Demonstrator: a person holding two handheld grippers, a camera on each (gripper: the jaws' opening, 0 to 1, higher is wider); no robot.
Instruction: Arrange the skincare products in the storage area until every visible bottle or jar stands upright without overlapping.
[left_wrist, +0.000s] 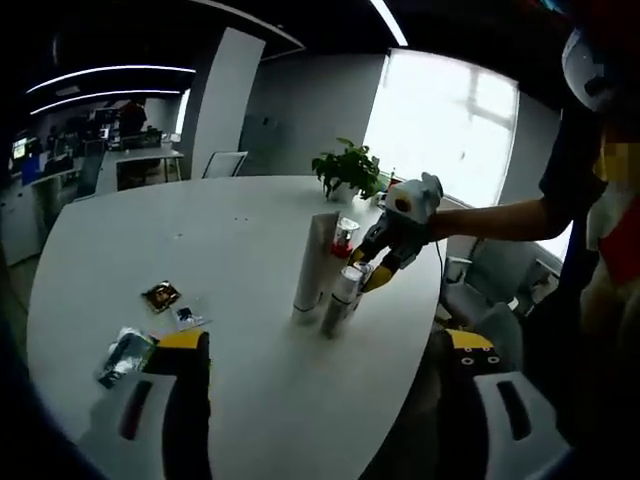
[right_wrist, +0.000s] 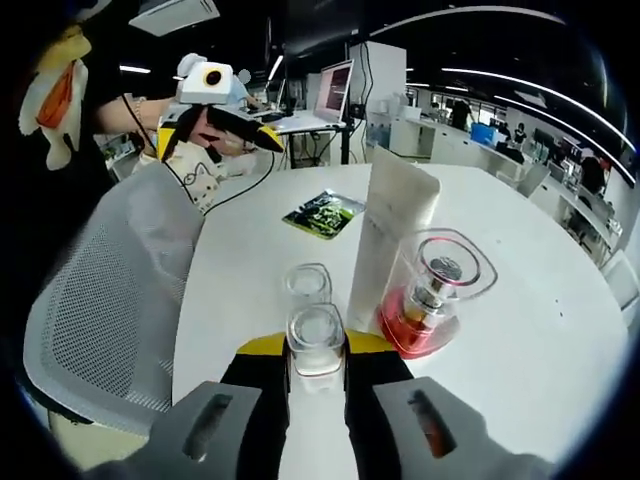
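While the right claw (right_wrist: 316, 372) pinches a clear-capped bottle (right_wrist: 316, 345) between its yellow-tipped jaws, the cap sits squarely in the gap, both jaws pressed against its sides, and the bottle stands upright on the white surface (right_wrist: 520, 300). Just beyond it stands a second clear-capped bottle (right_wrist: 306, 282), close to the first; whether the two touch I cannot tell. To the right of the pair rises a tall white tube (right_wrist: 385, 235), upright, and touching or nearly touching its right side is a red-based bottle (right_wrist: 432, 295) under a clear domed cap. Farther off on the surface lies a flat green-printed packet (right_wrist: 322, 213), and a grey mesh chair (right_wrist: 110, 300) stands at the left edge. In the left gripper view the same cluster appears from across the surface — the white tube (left_wrist: 312, 268), the two slim bottles (left_wrist: 340, 298) beside it and the red-based bottle (left_wrist: 344, 236) behind — with the right claw (left_wrist: 375, 268) closing on the slim bottles from the far right, held by a gloved hand (left_wrist: 408, 215). The left claw (left_wrist: 325, 345) is spread wide and holds nothing; the bottles lie well ahead of it, far from its jaws. Near its left jaw several flat sachets (left_wrist: 160, 296) lie scattered, and a potted plant (left_wrist: 347, 170) sits at the far edge.
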